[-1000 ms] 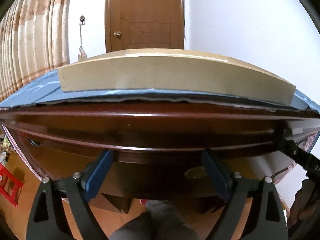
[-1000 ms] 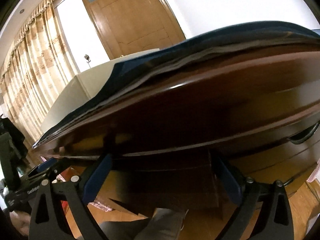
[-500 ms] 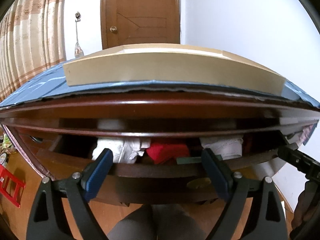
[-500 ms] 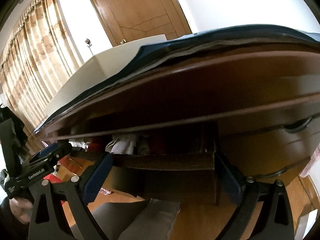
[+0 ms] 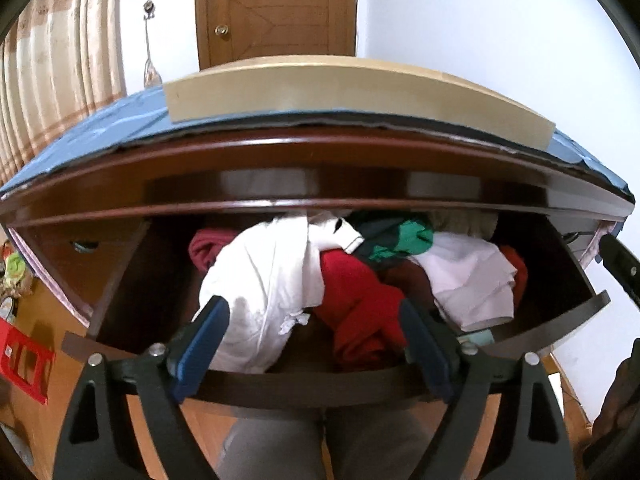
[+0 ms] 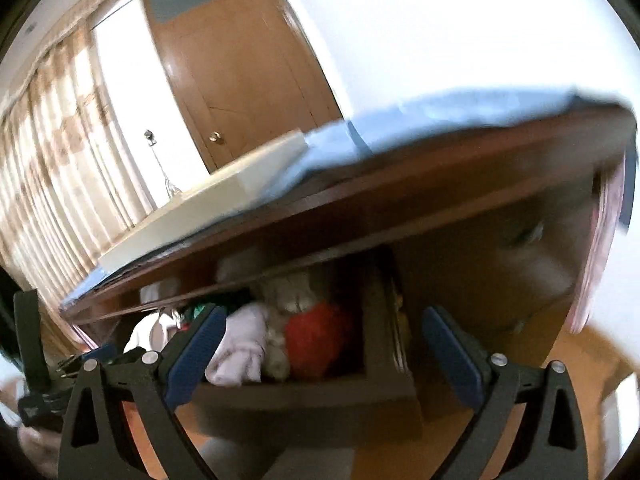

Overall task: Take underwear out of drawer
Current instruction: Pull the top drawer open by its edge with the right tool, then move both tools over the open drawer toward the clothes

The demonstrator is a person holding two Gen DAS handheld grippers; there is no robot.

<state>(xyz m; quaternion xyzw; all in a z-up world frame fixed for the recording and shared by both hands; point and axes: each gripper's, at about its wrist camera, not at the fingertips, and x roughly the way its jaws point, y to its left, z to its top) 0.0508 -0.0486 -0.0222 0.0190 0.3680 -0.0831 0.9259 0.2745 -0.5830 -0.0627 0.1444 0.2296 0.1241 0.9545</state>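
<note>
The dark wooden drawer [image 5: 320,386] stands pulled out from the table, full of crumpled clothes. In the left wrist view I see a white garment [image 5: 264,280], a red one [image 5: 360,304], a green one [image 5: 404,240] and another white one [image 5: 472,280]. My left gripper [image 5: 316,344] is open and empty, its blue pads over the drawer's front edge. In the right wrist view the drawer's right front corner [image 6: 384,394] shows, with a pale garment [image 6: 244,344] and a red one [image 6: 320,336]. My right gripper [image 6: 324,356] is open and empty in front of that corner.
The dark table [image 5: 312,160] has a blue cover [image 5: 104,128] and a beige box [image 5: 352,96] on top. A wooden door [image 5: 276,12] and curtains [image 5: 48,80] stand behind. A red crate [image 5: 24,360] sits on the floor at left. My legs [image 5: 328,448] are below the drawer.
The drawer has slid out from shut to wide open, which exposed the clothes. Both grippers have drawn back with it, and the right view has swung to the drawer's right corner.
</note>
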